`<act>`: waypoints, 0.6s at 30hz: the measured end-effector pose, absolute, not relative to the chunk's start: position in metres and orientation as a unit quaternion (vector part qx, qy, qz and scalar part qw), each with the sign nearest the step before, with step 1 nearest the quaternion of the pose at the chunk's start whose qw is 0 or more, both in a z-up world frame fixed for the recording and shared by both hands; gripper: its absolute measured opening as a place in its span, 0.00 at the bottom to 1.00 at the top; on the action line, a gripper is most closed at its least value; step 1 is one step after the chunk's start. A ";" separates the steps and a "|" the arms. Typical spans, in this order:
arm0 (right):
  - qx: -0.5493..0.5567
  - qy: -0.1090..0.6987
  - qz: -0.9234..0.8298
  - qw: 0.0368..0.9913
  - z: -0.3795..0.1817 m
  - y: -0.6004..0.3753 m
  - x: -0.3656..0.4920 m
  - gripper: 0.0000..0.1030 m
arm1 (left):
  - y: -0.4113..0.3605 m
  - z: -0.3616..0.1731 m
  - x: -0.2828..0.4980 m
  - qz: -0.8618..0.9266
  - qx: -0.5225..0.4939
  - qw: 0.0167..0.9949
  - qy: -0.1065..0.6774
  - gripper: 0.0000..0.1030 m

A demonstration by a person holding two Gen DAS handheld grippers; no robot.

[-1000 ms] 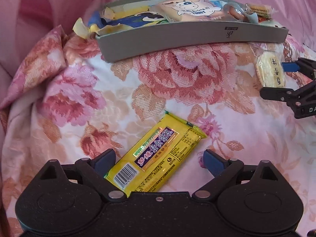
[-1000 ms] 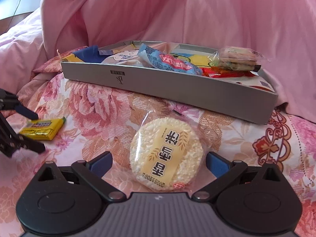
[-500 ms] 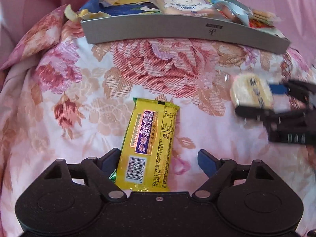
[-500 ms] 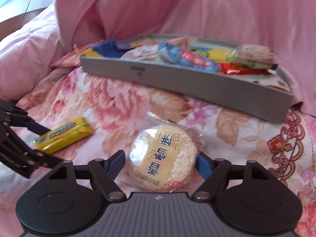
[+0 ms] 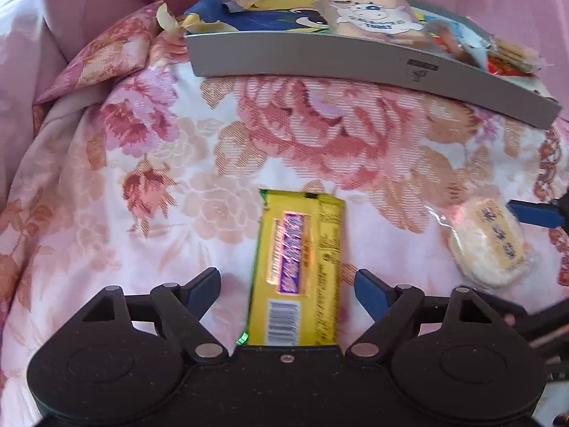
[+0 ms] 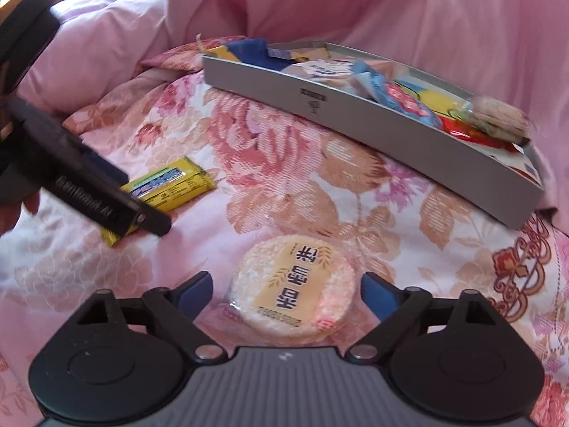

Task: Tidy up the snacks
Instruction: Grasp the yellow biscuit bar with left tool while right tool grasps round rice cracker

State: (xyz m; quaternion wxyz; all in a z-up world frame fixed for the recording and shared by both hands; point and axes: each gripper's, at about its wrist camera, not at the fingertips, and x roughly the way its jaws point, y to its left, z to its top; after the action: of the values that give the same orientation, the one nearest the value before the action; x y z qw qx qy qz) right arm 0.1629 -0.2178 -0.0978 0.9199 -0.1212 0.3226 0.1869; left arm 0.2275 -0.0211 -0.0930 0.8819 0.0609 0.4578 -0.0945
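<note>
A yellow snack bar [image 5: 297, 270] lies on the floral bedspread between the open fingers of my left gripper [image 5: 286, 286]; the fingers do not touch it. It also shows in the right wrist view [image 6: 167, 186]. A round rice cracker [image 6: 293, 288] in clear wrap lies between the open fingers of my right gripper [image 6: 286, 293]; it also shows in the left wrist view [image 5: 489, 243]. A grey tray [image 5: 320, 62] holding several snacks sits at the far side, also seen in the right wrist view [image 6: 355, 114].
The floral bedspread [image 5: 160, 178] covers a soft, uneven bed. Pink bedding [image 6: 320, 3] rises behind the tray. The left gripper's arm [image 6: 89, 192] reaches in from the left in the right wrist view.
Both grippers have moved in closer over their snacks. The yellow bar now lies straight between the left fingers. The right jaws have narrowed around the cracker.
</note>
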 end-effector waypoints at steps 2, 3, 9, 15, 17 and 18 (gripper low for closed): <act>-0.125 0.321 0.188 0.920 -0.102 -0.215 0.163 0.94 | -0.021 -0.094 0.230 -0.095 0.065 0.882 0.457 0.82; -0.124 0.320 0.187 0.920 -0.105 -0.215 0.164 0.95 | -0.021 -0.095 0.230 -0.094 0.064 0.883 0.454 0.82; -0.094 0.319 0.183 0.925 -0.113 -0.221 0.168 0.98 | -0.031 -0.100 0.227 -0.077 0.063 0.894 0.436 0.79; -0.094 0.308 0.187 0.928 -0.110 -0.220 0.164 0.88 | -0.035 -0.098 0.225 -0.069 0.042 0.899 0.430 0.67; -0.096 0.308 0.188 0.928 -0.109 -0.219 0.163 0.87 | -0.036 -0.097 0.218 -0.060 0.032 0.901 0.428 0.62; -0.095 0.308 0.188 0.928 -0.109 -0.219 0.163 0.86 | -0.037 -0.097 0.216 -0.058 0.029 0.902 0.427 0.61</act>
State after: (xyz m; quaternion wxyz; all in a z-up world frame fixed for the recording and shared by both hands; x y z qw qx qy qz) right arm 0.1630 -0.2188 -0.1090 0.9277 -0.0954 0.3077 0.1885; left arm 0.2158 -0.0370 -0.0969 0.9021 0.0292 0.4266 -0.0582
